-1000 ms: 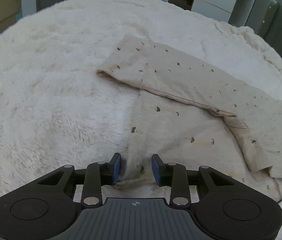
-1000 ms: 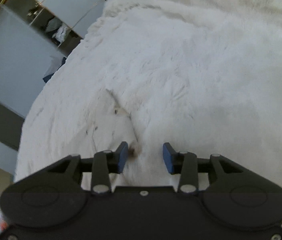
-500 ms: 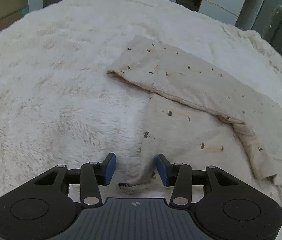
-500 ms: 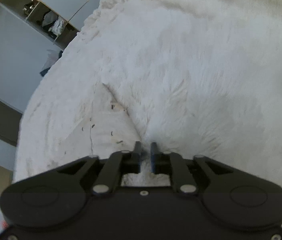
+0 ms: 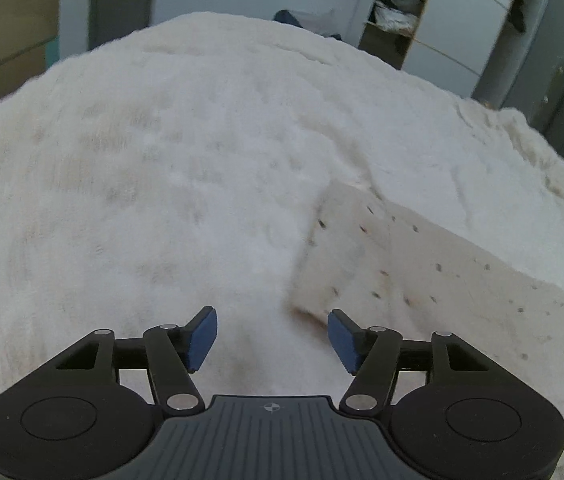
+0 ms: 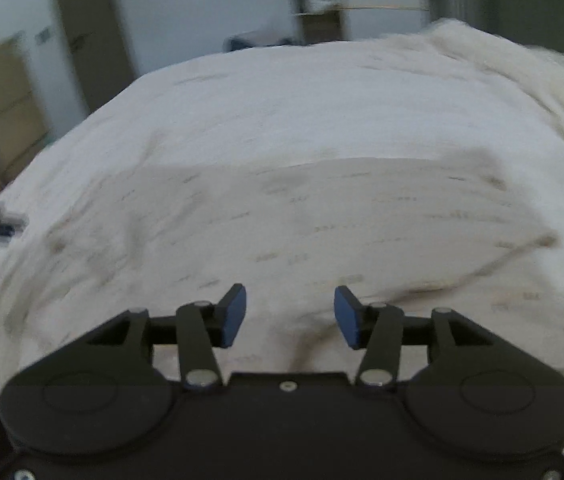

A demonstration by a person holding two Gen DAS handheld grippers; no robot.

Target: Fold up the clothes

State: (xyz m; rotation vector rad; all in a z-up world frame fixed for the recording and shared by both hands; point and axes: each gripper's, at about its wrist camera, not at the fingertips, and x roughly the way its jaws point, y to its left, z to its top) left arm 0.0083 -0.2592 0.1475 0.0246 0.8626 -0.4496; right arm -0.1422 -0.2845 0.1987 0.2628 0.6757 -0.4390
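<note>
Two grippers, both empty right now: the left gripper point(image 5: 272, 334) has its jaws opening over bare fluffy blanket point(image 5: 162, 184), nothing between them, and the right gripper point(image 6: 290, 316) is also opening its jaws with nothing pinched, just hanging above the cloth. The garment point(image 5: 434, 280), a beige thing with little dark specks, lies flat on the bed, folded into a long strip towards the bed's right edge in the left wrist view; its near corner sits just beside the left gripper's right pad. From the right wrist view it stretches across the middle of the bed, but that picture is pretty smeared, so I can't make out seams or how many layers there are. My guess at what could go wrong: the blanket is so shaggy that a low grab at a corner could pinch pile along with the fabric and drag the fold crooked, or catch only the top layer and peel it open. Containers: only an open shelf unit point(image 5: 398, 12) beyond the bed, with pale bundles in it, too small to identify.
</note>
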